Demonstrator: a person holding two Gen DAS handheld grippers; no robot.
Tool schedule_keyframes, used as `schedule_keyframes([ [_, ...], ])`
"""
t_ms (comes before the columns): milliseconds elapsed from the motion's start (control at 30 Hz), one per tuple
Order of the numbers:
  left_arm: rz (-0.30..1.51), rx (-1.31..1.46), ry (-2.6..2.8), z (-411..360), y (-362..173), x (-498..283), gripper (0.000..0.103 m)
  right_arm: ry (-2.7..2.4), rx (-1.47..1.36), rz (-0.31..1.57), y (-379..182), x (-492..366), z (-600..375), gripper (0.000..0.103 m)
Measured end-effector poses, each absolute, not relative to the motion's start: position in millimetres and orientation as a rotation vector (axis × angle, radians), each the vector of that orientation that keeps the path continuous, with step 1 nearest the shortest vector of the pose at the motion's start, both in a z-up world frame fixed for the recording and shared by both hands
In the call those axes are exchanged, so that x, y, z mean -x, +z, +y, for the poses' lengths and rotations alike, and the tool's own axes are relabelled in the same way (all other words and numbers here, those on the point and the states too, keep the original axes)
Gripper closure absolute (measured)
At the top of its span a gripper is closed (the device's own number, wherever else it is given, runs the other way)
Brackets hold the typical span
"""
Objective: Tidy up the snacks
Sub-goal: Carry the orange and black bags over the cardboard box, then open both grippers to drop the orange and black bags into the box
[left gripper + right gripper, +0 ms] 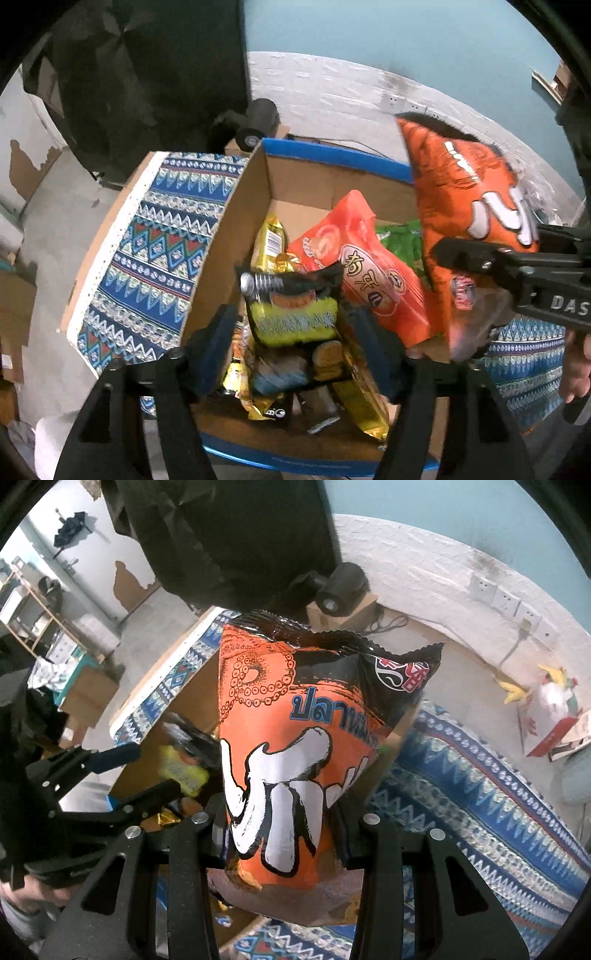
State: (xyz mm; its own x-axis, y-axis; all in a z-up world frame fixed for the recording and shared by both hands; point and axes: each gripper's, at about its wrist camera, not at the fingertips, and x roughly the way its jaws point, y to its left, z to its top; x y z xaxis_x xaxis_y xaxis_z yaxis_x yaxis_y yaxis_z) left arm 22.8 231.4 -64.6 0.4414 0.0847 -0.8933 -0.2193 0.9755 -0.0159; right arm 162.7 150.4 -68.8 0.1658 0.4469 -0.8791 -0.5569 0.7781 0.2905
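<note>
An open cardboard box [229,229] with a blue rim stands on a patterned blue cloth [147,251]. Inside lie an orange packet [369,273], a green packet [402,240], gold packets [269,236] and other snacks. My left gripper [295,343] is over the box, open. A yellow and black packet [295,314] sits between its pads with a gap on each side. My right gripper [280,830] is shut on a big orange squid-snack bag [295,746], held upright at the box's right side. The same bag [465,192] and the right gripper's finger [480,258] show in the left wrist view.
A black camera-like device [340,587] sits on a small carton behind the box. Wall sockets [506,598] line the white brick wall. A red and white package [554,709] lies on the floor at far right. A person's hand [576,369] shows at the right edge.
</note>
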Motion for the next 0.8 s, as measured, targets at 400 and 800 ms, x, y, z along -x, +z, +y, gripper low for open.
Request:
schedule_keyframes([
  [400, 1.051, 0.165, 0.189, 233.6, -44.6, -16.8, 0.026, 0.739, 0.059, 1.182, -62.3, -177.9, 168.4, 0.044],
  [800, 0.989, 0.161, 0.182, 219.8, -19.1, -4.0, 0.015, 0.632, 0.066, 1.054, -25.0, -156.6, 123.6, 0.028],
])
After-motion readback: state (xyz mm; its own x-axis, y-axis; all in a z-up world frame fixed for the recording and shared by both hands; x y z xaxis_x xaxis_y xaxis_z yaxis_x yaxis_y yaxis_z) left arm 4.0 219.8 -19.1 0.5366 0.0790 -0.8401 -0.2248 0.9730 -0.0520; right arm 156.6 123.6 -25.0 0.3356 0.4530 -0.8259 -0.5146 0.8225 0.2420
